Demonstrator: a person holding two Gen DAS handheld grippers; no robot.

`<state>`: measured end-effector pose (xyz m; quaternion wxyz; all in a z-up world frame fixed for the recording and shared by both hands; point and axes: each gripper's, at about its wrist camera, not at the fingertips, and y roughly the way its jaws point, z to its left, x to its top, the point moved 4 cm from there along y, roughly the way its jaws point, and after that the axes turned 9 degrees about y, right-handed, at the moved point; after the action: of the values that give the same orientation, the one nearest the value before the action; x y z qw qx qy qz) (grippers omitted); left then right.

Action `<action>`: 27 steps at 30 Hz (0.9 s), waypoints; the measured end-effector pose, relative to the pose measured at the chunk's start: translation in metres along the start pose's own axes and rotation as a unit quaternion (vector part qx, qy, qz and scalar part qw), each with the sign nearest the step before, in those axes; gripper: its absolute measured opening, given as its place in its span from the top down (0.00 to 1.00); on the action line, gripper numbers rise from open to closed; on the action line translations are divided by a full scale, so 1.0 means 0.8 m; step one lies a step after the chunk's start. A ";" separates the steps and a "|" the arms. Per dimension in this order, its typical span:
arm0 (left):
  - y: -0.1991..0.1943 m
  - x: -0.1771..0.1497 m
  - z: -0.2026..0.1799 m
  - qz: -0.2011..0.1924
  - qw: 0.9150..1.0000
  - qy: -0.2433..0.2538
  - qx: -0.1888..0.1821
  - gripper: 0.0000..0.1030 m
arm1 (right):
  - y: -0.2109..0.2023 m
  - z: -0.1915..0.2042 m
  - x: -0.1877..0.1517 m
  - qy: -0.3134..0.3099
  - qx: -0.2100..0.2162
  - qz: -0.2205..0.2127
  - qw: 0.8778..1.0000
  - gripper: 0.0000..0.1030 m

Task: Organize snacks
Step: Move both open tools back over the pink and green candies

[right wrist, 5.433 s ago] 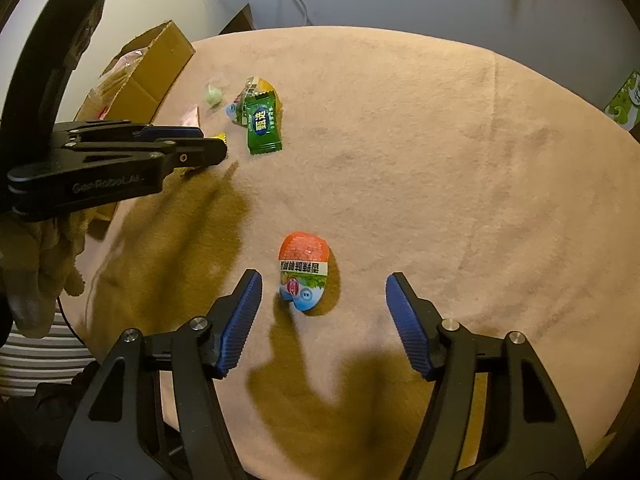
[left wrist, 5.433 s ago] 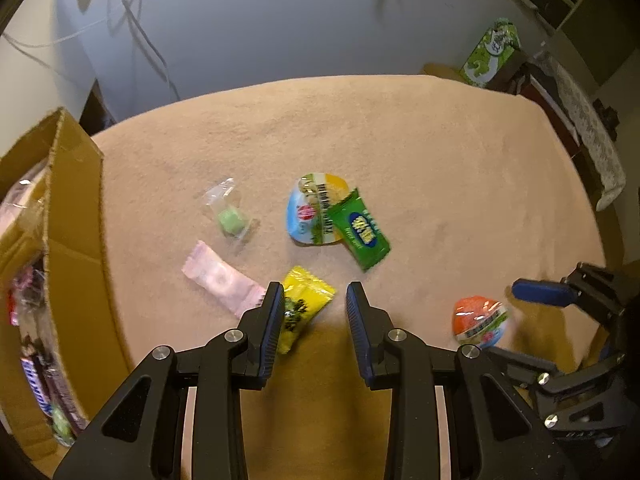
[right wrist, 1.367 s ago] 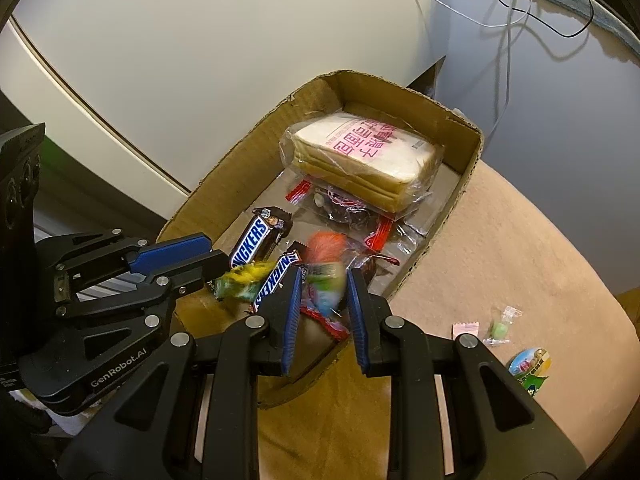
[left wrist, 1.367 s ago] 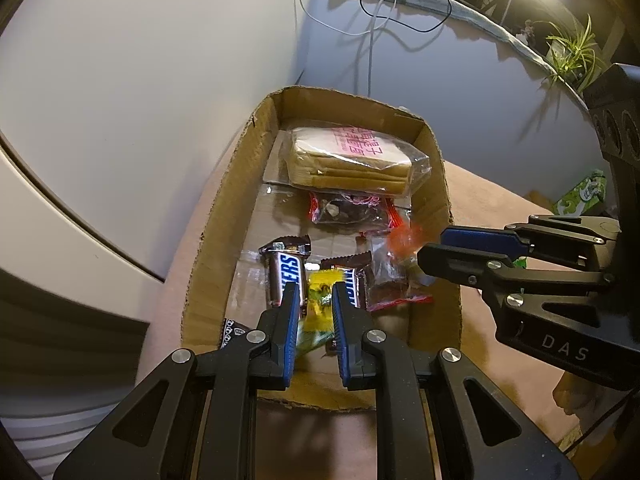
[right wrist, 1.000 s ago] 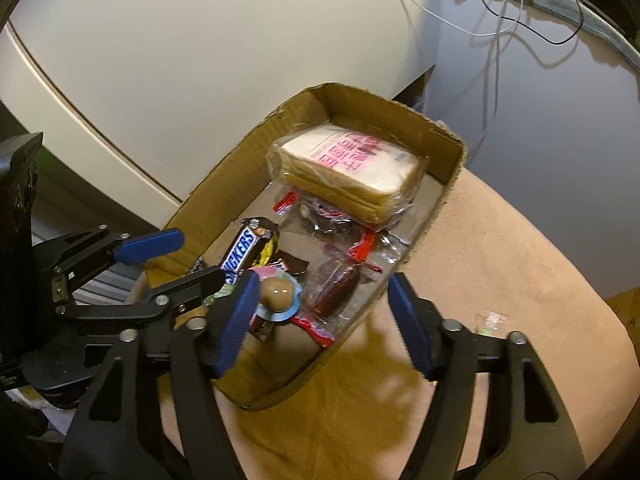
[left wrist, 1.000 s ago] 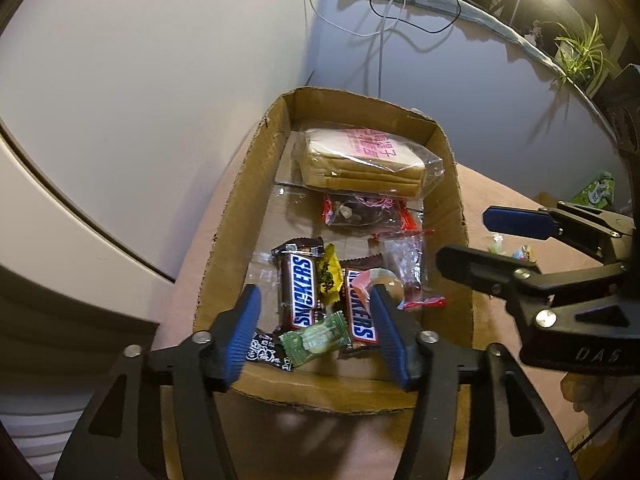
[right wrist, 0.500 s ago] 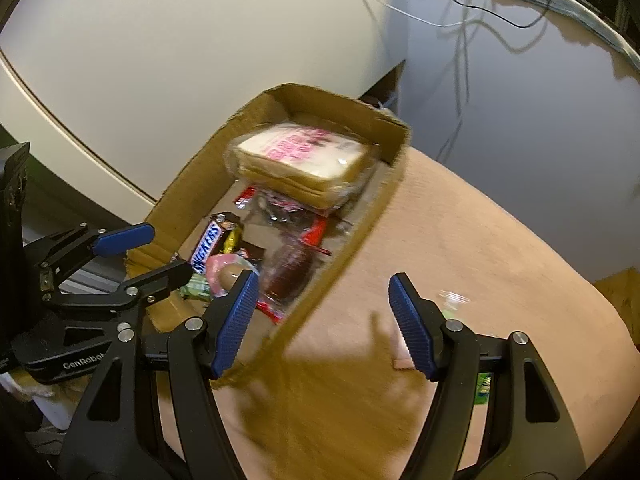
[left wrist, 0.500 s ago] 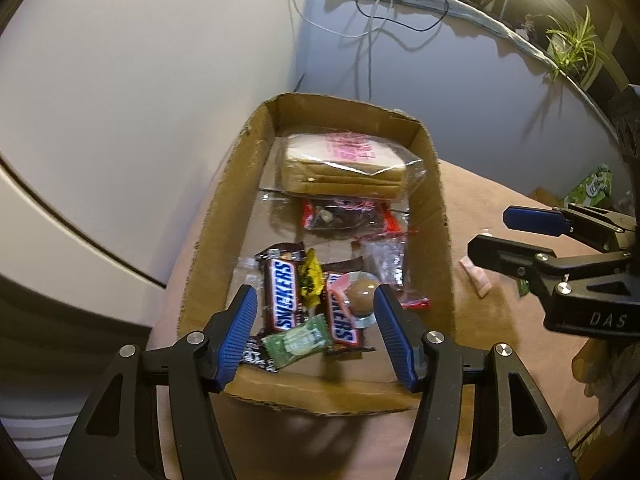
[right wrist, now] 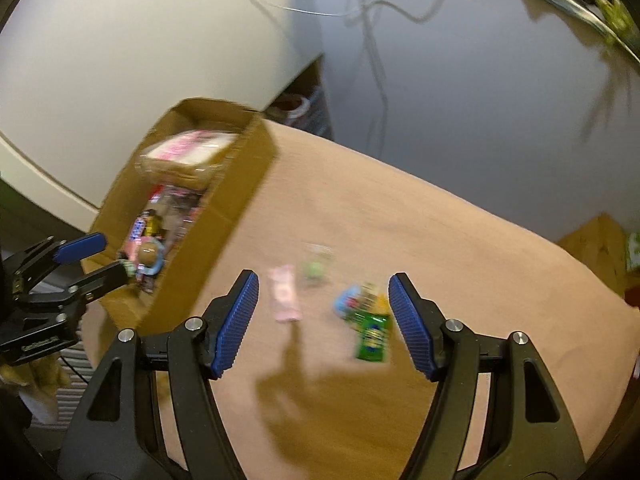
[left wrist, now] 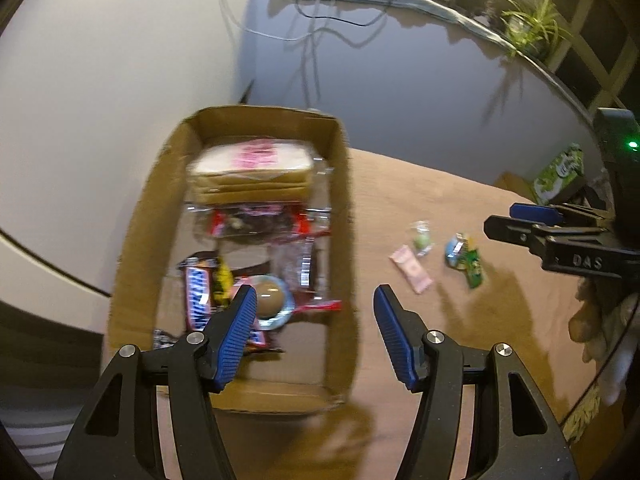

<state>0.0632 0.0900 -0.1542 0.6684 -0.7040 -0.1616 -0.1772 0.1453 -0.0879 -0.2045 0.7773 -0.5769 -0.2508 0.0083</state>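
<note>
A cardboard box [left wrist: 344, 240] [right wrist: 240, 184] at the table's left holds bagged bread [left wrist: 250, 172], Snickers bars [left wrist: 196, 296], a yellow candy [left wrist: 222, 280] and an egg-shaped snack [left wrist: 270, 296]. On the tan cloth lie a pink wrapper [left wrist: 412, 270] [right wrist: 285, 294], a clear-wrapped green candy [left wrist: 422, 238] [right wrist: 316, 266], a blue egg-shaped snack [left wrist: 454, 248] [right wrist: 348, 300] and a green packet [left wrist: 474, 268] [right wrist: 374, 336]. My left gripper [left wrist: 314, 312] is open and empty over the box's near right wall. My right gripper [right wrist: 322, 304] is open and empty above the loose snacks.
A grey wall with hanging cables stands behind the table. A green carton [left wrist: 560, 172] sits past the table's far right edge. The table's left edge runs beside the box. The right gripper also shows at the right of the left wrist view [left wrist: 532, 220].
Both grippers opened and dropped the yellow candy and orange egg snack into the box. Both have since swung right, the right gripper now over the loose snacks.
</note>
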 end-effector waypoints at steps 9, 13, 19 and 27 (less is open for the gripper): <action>0.013 0.009 -0.062 0.006 0.999 0.034 -0.036 0.41 | 0.003 -0.055 -0.019 0.035 -0.006 0.012 0.999 0.32; 0.027 0.011 -0.084 0.016 0.997 0.045 -0.052 0.42 | 0.010 -0.059 -0.033 0.030 -0.006 0.021 0.999 0.32; 0.054 0.017 -0.112 0.036 0.996 0.050 -0.071 0.57 | 0.018 -0.062 -0.048 0.018 -0.008 0.029 0.999 0.32; 0.085 0.016 -0.125 0.062 0.994 0.028 -0.082 0.66 | 0.031 -0.064 -0.055 0.014 0.016 0.042 0.999 0.42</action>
<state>0.1026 -0.0139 -0.2036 0.6229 -0.7596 -0.0834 -0.1676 0.1340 -0.1388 -0.2541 0.7892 -0.5741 -0.2151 0.0366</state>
